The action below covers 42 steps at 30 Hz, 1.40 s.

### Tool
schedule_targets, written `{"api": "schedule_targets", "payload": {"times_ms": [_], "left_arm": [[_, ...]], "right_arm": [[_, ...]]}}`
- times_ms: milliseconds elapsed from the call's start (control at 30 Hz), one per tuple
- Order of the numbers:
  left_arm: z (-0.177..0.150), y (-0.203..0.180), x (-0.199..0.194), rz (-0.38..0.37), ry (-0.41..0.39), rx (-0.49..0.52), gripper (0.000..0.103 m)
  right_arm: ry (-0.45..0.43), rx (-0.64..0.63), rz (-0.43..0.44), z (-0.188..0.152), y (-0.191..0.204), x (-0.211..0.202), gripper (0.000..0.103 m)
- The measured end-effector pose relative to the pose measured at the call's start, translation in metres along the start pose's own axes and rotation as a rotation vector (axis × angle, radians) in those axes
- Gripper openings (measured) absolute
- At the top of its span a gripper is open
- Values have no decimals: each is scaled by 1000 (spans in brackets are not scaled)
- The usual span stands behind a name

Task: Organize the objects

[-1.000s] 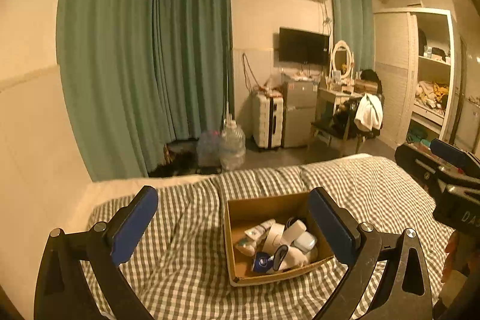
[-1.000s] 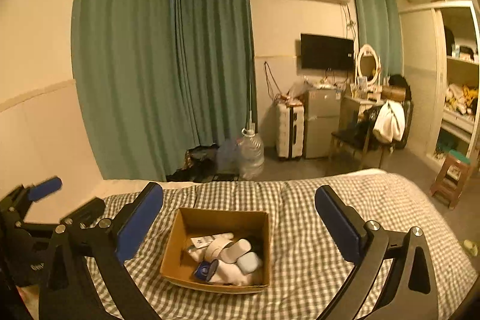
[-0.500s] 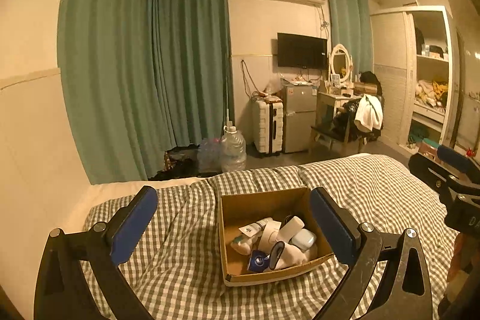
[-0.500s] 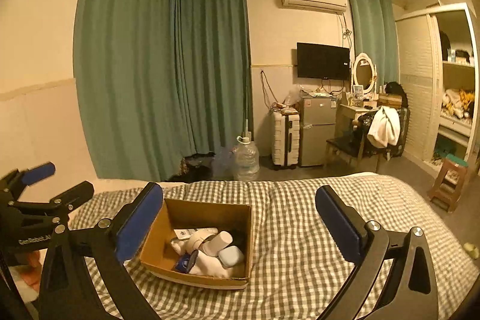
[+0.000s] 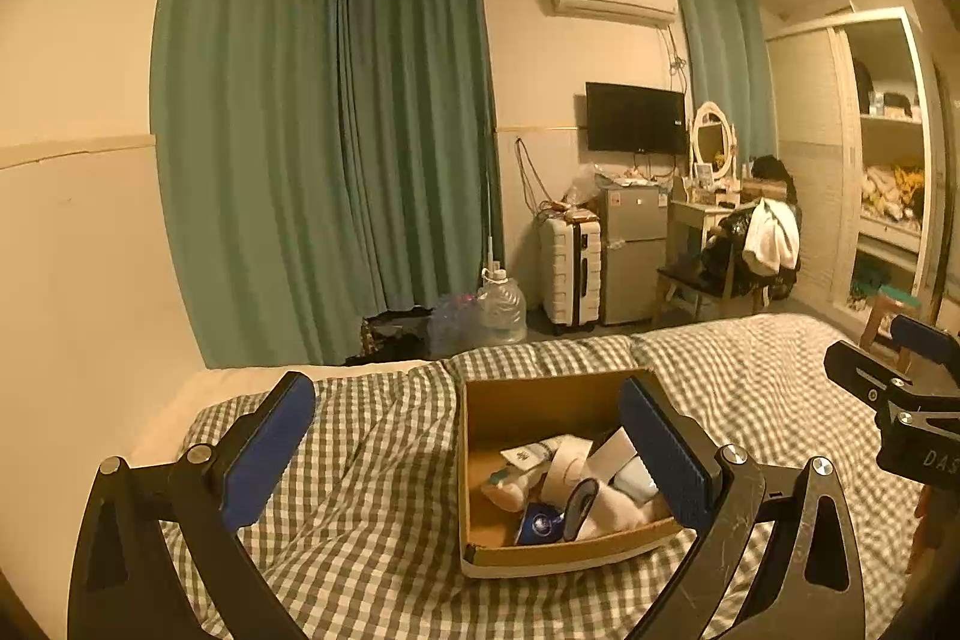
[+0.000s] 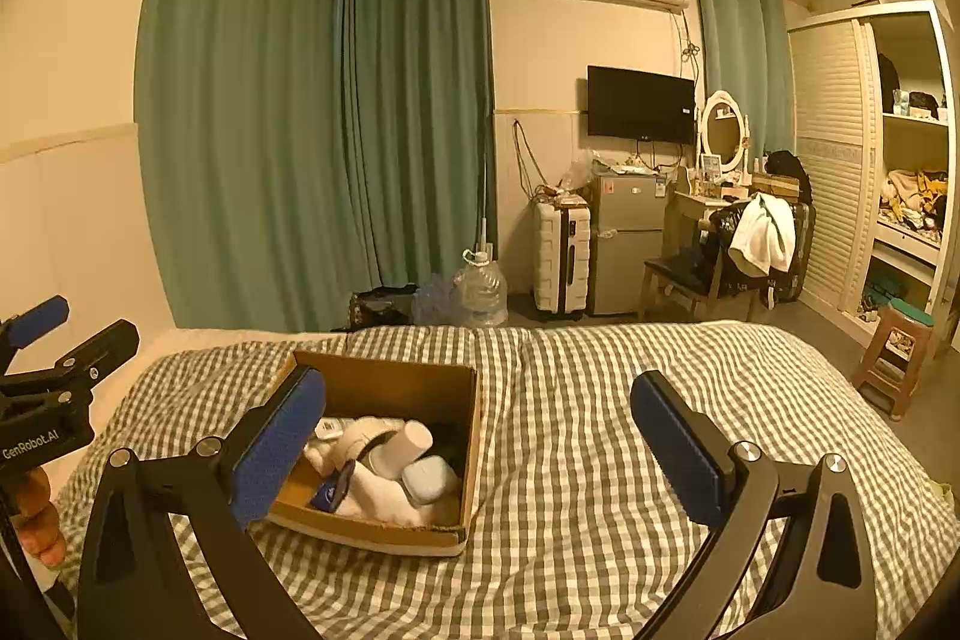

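Observation:
An open cardboard box sits on a bed with a grey checked cover. It also shows in the right wrist view. Inside lie several small items: white tubes and bottles, a pale blue case, a dark blue round item. My left gripper is open and empty, above the bed with its right finger over the box. My right gripper is open and empty, with its left finger over the box's left side. Each gripper shows at the edge of the other's view.
Beyond the bed are green curtains, a water jug, a white suitcase, a small fridge, a chair with clothes, a wardrobe and a stool.
Both grippers have tilted downward and come a little closer, so the box sits higher and larger in both views. Both stay open and empty.

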<state>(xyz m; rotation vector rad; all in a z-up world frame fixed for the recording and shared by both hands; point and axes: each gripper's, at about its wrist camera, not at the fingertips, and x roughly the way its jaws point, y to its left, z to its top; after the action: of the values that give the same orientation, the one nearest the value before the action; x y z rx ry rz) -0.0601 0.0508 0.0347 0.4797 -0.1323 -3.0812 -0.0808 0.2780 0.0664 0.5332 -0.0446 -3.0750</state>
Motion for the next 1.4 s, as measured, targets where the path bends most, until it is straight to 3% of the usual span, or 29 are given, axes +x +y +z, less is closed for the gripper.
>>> {"api": "schedule_targets", "payload": {"times_ms": [367,600,800,1400], "left_arm": [[-37,2,11,7,40,-42,103],[-61,-3,14,73,24,-28,103],[-81,-13,11,111,1,-6,103],[-99,-17,9,116,-14,-1,103]], "right_arm": [[20,20,14,-35,4,20,102],[28,-37,-16,-61,17,34,102],[17,-9,7,-73,16,39,102],[3,-4,19,-100,21,39,102]]}}
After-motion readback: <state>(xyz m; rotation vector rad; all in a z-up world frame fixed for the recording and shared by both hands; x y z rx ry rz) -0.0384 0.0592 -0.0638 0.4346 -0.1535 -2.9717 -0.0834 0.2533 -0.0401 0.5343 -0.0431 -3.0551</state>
